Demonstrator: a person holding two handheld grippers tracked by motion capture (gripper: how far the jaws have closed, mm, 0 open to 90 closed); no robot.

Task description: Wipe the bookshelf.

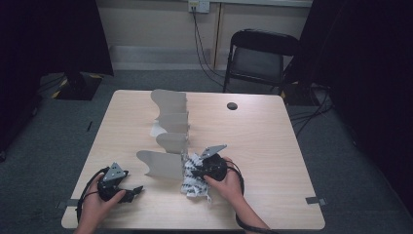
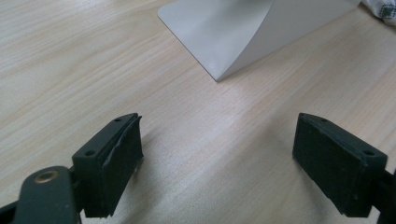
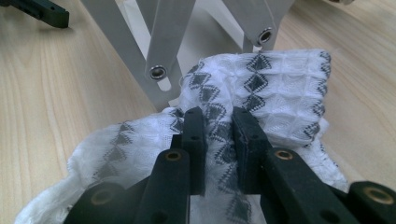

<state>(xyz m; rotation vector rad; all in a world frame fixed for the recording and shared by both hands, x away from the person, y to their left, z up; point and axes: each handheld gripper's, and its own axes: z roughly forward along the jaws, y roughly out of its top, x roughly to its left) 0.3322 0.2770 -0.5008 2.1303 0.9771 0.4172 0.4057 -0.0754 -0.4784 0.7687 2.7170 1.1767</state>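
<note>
A soft white woven cloth with a black diamond pattern (image 3: pixel 261 88), waffle-textured and crumpled, lies beside a matt pale grey folding rack of smooth flat slats (image 3: pixel 163 42) joined by shiny metal rivets. Under the rack, the light wood-grain tabletop (image 2: pixel 70 56) has a smooth, faintly satin finish.

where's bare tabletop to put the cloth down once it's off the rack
The widest bare stretch lies on the table right of the folding rack, below the cable hole. A narrower strip runs left of the rack. It is crowded at the near edge, where the right gripper pinches the cloth against the rack's foot.
</note>
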